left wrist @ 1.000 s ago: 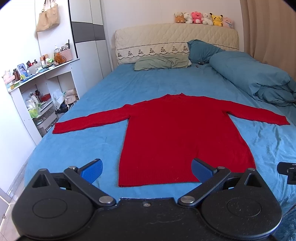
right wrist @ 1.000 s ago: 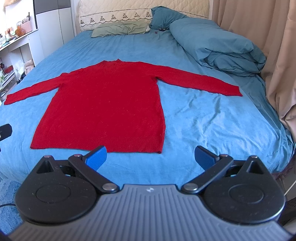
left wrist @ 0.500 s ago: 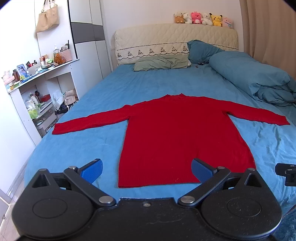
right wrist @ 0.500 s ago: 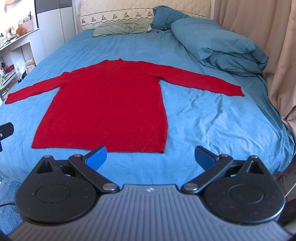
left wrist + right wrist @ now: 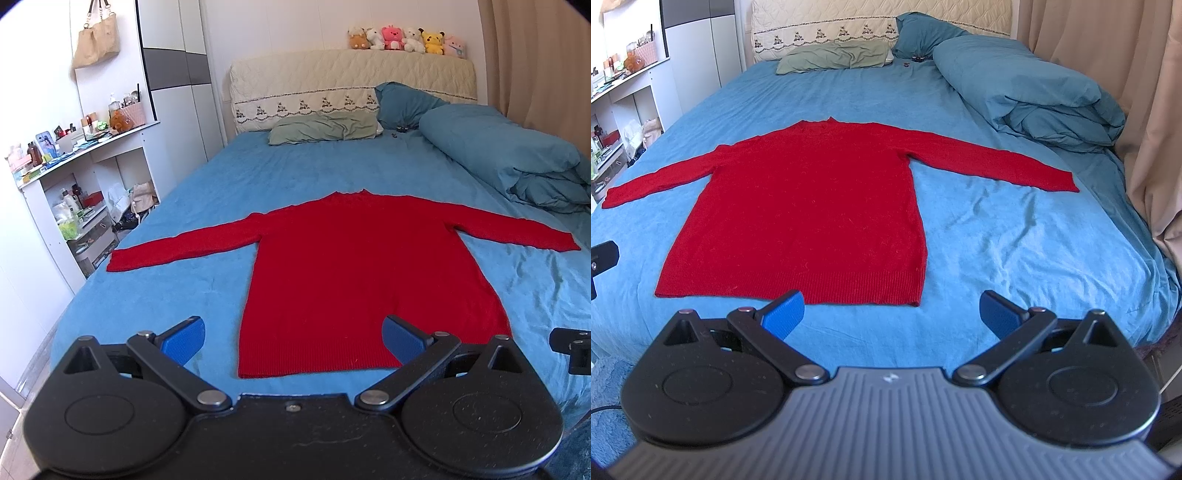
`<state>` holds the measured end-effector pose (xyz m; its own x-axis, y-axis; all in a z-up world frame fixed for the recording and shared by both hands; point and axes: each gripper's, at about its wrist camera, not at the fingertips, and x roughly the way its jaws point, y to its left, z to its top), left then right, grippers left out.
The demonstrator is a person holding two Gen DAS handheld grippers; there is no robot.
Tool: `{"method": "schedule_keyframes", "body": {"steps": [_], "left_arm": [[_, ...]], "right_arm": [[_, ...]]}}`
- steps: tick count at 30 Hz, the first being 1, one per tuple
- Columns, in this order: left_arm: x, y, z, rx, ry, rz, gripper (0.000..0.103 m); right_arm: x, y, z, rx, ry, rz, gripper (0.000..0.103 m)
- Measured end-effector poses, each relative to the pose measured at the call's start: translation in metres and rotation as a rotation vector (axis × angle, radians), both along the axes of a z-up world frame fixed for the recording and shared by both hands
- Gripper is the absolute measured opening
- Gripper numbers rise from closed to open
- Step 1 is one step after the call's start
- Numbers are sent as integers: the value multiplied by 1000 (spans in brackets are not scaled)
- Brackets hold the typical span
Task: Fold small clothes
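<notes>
A red long-sleeved sweater (image 5: 354, 273) lies flat on the blue bed sheet (image 5: 155, 295), sleeves spread to both sides, hem toward me. It also shows in the right wrist view (image 5: 812, 206). My left gripper (image 5: 293, 339) is open and empty, held above the hem's left part. My right gripper (image 5: 891, 312) is open and empty, just in front of the hem's right corner. Neither touches the sweater.
A folded blue duvet (image 5: 1034, 88) lies at the bed's right side, with pillows (image 5: 325, 127) at the headboard. A white shelf unit (image 5: 85, 177) with clutter stands left of the bed. A beige curtain (image 5: 1145, 110) hangs on the right.
Both grippers have drifted slightly; the view of the sweater shifts a little. The sweater has not moved and both grippers stay open.
</notes>
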<state>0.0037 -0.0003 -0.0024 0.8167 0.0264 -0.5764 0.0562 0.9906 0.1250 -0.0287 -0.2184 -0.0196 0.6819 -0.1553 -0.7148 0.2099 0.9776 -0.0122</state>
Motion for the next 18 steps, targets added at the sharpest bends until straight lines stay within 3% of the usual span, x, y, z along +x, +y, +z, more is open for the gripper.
{"method": "schedule_keyframes", "body": {"steps": [18], "left_arm": [[0, 1, 2, -4, -4, 8, 103]], "right_arm": [[0, 3, 4, -1, -3, 3, 103]]}}
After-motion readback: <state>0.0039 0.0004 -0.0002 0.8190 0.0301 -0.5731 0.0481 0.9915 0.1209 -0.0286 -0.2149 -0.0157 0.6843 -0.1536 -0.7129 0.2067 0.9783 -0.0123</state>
